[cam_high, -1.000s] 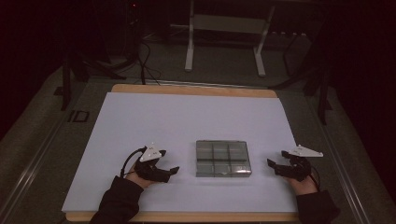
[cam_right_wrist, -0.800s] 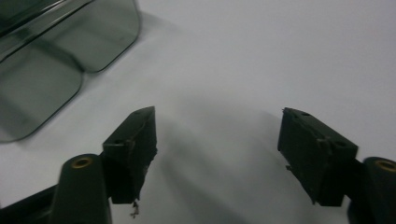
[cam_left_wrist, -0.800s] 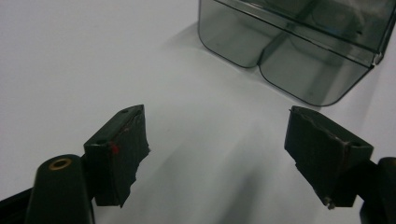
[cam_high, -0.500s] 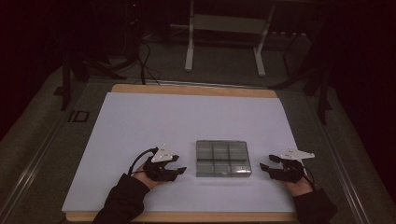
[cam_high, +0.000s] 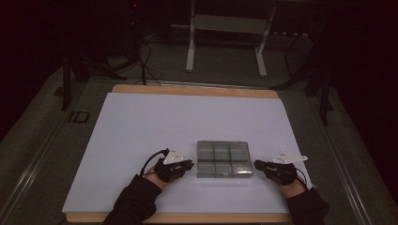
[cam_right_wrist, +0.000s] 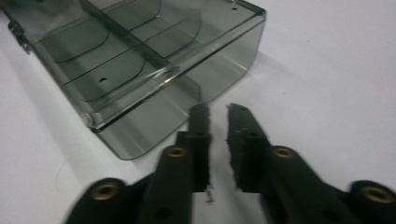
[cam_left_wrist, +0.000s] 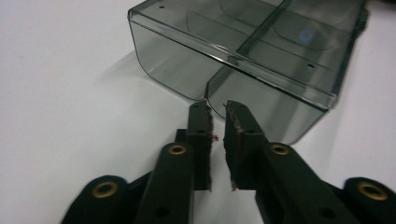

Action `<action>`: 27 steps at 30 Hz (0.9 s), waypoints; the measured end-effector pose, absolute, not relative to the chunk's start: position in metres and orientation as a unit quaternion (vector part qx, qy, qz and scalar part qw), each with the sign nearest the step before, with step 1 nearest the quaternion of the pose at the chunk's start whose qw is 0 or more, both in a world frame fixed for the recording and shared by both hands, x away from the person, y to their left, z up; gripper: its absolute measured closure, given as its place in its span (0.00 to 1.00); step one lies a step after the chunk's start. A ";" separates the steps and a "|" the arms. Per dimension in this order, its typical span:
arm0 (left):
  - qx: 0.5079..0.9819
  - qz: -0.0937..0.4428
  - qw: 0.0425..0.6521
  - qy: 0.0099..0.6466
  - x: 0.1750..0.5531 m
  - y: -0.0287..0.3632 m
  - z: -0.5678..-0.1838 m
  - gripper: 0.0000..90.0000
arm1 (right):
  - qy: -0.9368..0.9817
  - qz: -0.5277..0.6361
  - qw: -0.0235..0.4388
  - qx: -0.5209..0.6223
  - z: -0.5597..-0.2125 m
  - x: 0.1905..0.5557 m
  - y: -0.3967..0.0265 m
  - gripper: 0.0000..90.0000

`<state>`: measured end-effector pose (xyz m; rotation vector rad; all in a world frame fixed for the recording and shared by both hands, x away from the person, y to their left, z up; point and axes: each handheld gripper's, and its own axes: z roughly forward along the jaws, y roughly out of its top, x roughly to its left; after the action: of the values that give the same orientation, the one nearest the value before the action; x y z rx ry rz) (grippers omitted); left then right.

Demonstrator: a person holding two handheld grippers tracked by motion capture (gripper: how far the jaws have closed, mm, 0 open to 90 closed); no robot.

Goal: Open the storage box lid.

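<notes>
A smoky clear plastic box (cam_high: pixel 224 159) with several compartments lies flat on the white table sheet (cam_high: pixel 187 122), near the front. My left gripper (cam_high: pixel 191 164) points at its left side, the tips just short of the wall. My right gripper (cam_high: pixel 257 164) points at its right side, also close. In the left gripper view the jaws of the left gripper (cam_left_wrist: pixel 217 109) have just been closing and stand nearly together with nothing between them, right before the box (cam_left_wrist: pixel 243 60). The right gripper (cam_right_wrist: pixel 218 112) has closed the same way, empty, beside the corner of the box (cam_right_wrist: pixel 140 60).
The white sheet covers a wooden board (cam_high: pixel 197 90) whose edge shows at the back. Beyond it on the dark floor stand a metal frame (cam_high: pixel 225 42) and loose cables (cam_high: pixel 145 56). Open sheet lies behind and to both sides of the box.
Both hands slid inward toward the box, the left one rightward and the right one leftward. Both pairs of jaws went from wide apart to nearly together.
</notes>
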<state>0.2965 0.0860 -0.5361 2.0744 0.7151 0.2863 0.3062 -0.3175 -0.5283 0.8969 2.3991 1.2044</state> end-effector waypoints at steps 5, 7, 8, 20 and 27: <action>0.839 0.113 0.450 0.284 0.297 0.078 -0.537 1.00 | 0.851 0.409 0.153 0.291 -0.532 0.305 -0.310 1.00; 0.842 0.120 0.446 0.279 0.296 0.077 -0.538 1.00 | 0.853 0.409 0.160 0.281 -0.533 0.304 -0.308 1.00; 0.843 0.123 0.446 0.275 0.295 0.076 -0.538 1.00 | 0.854 0.409 0.163 0.276 -0.533 0.303 -0.307 1.00; 0.838 0.130 0.460 0.262 0.291 0.077 -0.536 1.00 | 0.851 0.417 0.167 0.270 -0.530 0.301 -0.305 1.00; 0.834 0.136 0.468 0.259 0.289 0.077 -0.531 1.00 | 0.846 0.428 0.165 0.273 -0.525 0.300 -0.306 1.00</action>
<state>0.2895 0.0773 -0.5314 2.0440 0.6357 0.3340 0.3001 -0.3061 -0.5251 0.7787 2.4100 1.2186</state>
